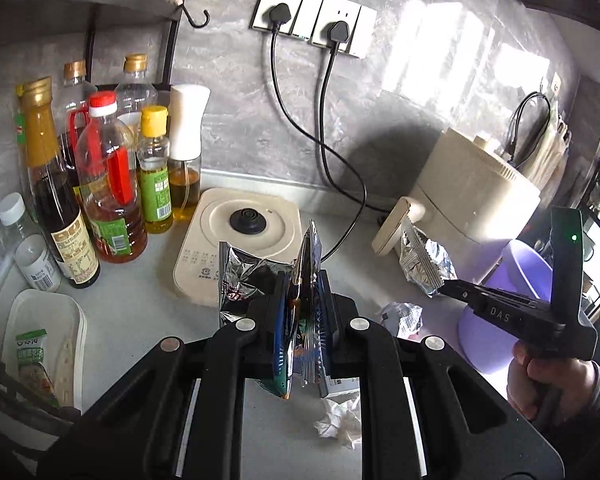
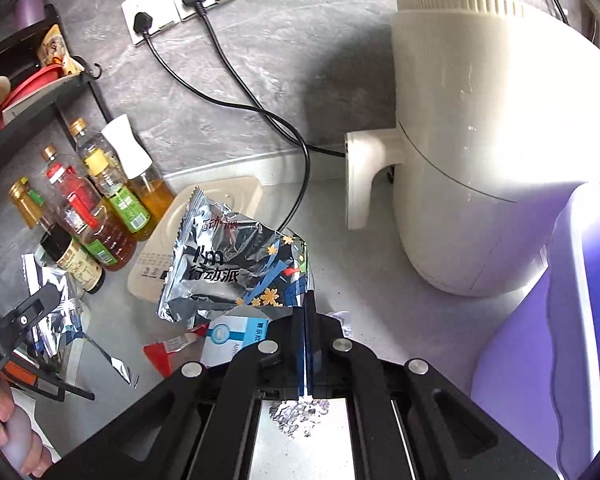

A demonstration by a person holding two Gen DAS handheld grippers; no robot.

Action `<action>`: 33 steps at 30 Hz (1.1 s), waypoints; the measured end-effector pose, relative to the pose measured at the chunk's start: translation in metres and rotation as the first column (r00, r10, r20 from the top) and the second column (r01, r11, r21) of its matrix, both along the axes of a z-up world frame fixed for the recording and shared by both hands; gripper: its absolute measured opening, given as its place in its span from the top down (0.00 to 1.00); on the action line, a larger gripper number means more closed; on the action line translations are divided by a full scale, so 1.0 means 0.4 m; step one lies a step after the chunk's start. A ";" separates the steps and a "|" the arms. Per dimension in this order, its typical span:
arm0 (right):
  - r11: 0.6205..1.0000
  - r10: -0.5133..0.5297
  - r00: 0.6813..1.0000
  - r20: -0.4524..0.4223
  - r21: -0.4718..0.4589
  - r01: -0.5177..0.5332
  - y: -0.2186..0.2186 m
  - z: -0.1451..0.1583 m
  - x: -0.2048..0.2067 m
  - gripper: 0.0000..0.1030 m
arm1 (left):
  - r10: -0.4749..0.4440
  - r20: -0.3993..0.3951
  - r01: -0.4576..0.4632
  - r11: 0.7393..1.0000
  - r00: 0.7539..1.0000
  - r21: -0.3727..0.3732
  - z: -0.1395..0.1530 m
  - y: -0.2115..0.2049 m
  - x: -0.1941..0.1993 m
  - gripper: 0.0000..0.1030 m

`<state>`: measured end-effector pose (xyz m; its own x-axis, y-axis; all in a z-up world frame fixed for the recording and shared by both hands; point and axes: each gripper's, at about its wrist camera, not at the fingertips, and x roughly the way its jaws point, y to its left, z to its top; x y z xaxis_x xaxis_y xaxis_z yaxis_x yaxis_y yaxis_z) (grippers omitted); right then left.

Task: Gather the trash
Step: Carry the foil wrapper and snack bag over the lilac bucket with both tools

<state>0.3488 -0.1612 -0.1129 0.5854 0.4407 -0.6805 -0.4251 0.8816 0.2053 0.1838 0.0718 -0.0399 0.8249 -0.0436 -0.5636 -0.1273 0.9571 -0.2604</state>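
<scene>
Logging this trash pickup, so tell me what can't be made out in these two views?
- Purple bin: inside cut off by the right wrist frame edge.
- Small carton: right wrist view, half hidden under the foil wrapper.
- Left gripper's wrapper: edge-on, print unreadable.

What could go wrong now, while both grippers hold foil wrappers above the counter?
1. The right gripper pinches only one edge of its foil wrapper, so the wrapper might slip out.
2. The left gripper holds a second foil wrapper close to the oil bottles; a wide swing could knock them.
3. The crumpled tissue on the counter may be forgotten.
</scene>
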 end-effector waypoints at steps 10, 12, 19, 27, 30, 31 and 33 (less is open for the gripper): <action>0.996 0.078 0.997 0.024 0.033 -0.079 -0.007 0.081 -0.088 0.99 | 0.021 0.071 -0.024 0.999 0.997 0.043 0.091 -0.020 -0.055 0.86; 0.996 0.084 0.996 0.028 0.037 -0.085 -0.017 0.095 -0.097 0.99 | 0.026 0.086 -0.030 0.999 0.996 0.045 0.104 -0.024 -0.067 0.86; 0.996 0.058 0.994 0.094 0.062 -0.064 -0.087 0.174 -0.115 0.99 | 0.010 0.126 -0.018 0.998 0.992 0.062 0.139 -0.049 -0.086 0.86; 0.997 -0.028 0.988 0.154 0.072 0.017 -0.230 0.224 -0.113 0.99 | -0.038 0.170 0.027 0.997 0.985 0.067 0.171 -0.133 -0.063 0.86; 0.996 -0.054 0.988 0.147 0.075 0.043 -0.283 0.219 -0.107 0.99 | -0.069 0.177 0.057 0.996 0.982 0.074 0.176 -0.180 -0.045 0.86; 0.996 -0.064 0.987 0.147 0.075 0.053 -0.301 0.217 -0.105 0.99 | -0.078 0.178 0.066 0.995 0.981 0.073 0.177 -0.195 -0.038 0.86; 0.994 -0.088 0.985 0.146 0.078 0.077 -0.339 0.215 -0.102 0.99 | -0.095 0.179 0.083 0.994 0.979 0.072 0.176 -0.228 -0.026 0.86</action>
<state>0.3081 -0.2968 -0.0269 0.7143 0.4312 -0.5512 -0.3822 0.9002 0.2090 0.1735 -0.0193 0.0306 0.9083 -0.0903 -0.4084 0.0029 0.9777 -0.2099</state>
